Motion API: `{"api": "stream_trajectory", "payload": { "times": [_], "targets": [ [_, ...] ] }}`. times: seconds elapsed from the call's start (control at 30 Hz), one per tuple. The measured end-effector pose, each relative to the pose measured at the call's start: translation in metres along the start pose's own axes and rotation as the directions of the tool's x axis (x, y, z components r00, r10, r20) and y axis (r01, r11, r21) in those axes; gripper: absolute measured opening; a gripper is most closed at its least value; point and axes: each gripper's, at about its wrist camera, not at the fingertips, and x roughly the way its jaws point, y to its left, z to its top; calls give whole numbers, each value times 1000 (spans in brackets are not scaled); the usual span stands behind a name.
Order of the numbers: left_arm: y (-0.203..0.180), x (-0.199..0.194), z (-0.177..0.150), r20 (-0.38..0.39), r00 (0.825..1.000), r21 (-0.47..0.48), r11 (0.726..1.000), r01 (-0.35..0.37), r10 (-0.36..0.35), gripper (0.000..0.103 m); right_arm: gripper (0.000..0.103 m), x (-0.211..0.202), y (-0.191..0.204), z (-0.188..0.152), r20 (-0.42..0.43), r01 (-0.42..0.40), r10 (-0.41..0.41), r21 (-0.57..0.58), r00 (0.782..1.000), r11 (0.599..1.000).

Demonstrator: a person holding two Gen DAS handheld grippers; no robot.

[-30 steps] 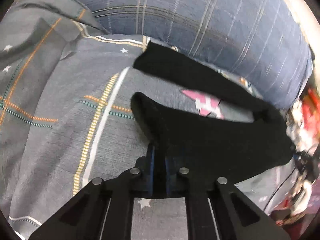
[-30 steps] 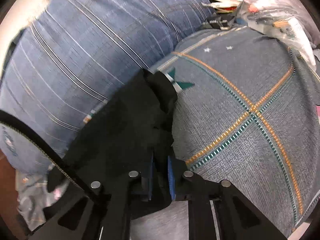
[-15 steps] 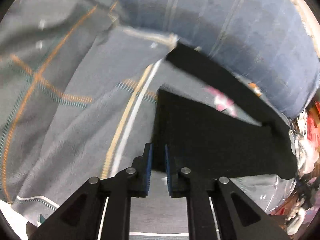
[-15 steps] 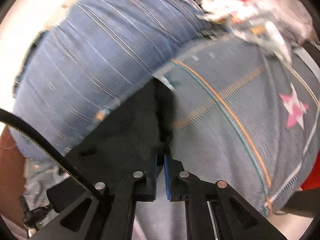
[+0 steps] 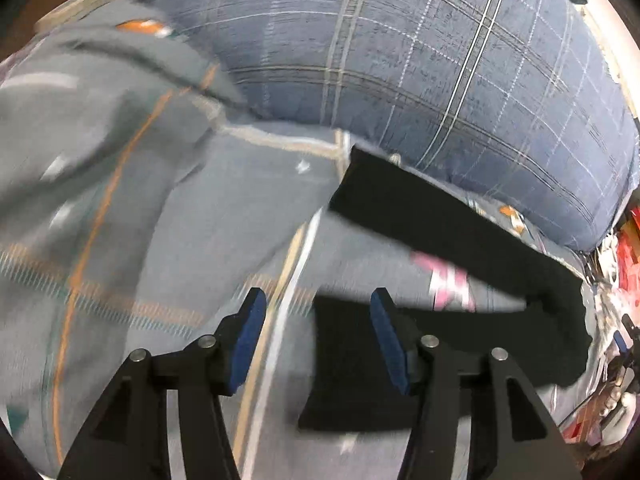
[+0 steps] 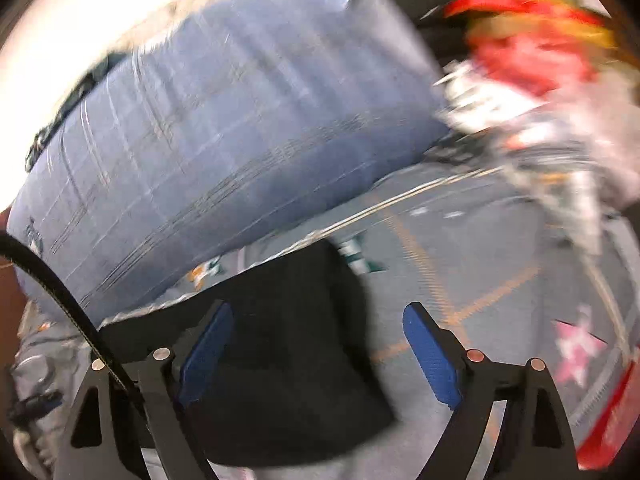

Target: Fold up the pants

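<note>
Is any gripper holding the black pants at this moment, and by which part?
Nothing is held: the left gripper and right gripper are both open over the black pants.

left gripper (image 5: 316,320) and right gripper (image 6: 318,338) now spread, black pants (image 5: 440,216) released

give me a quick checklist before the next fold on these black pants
1. Left tongs open and free of cloth: ok.
2. Right tongs open, nothing pinched: ok.
3. Black pants resting on the grey bedspread: ok.
4. Pant legs aligned: not ok, the two legs lie apart with a pink star showing between them.
5. Waist end smooth: cannot tell, the right wrist view is blurred.
6. Blue plaid pillow clear of the pants: not ok, it borders the far leg.
</note>
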Motion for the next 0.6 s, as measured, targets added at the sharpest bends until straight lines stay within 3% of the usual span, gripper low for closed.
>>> {"api": "stream_trajectory", "payload": {
  "times": [0.13,0.27,0.47,0.6],
  "targets": [
    [-23,38,48,-11,1000,49,999,-19,19,53,88,61,26,28,-110,-21,9,-111,994,994],
    [-41,88,87,-78,996,98,995,-24,32,53,86,112,50,47,-206,-64,16,-232,978,971],
    [-47,148,115,-162,987,118,993,3,17,53,86,169,74,66,-333,-137,6,-373,943,918],
    [-59,160,125,-149,989,169,985,38,-12,61,86,204,88,65,-391,-147,-43,-445,919,883]
  ]
}}
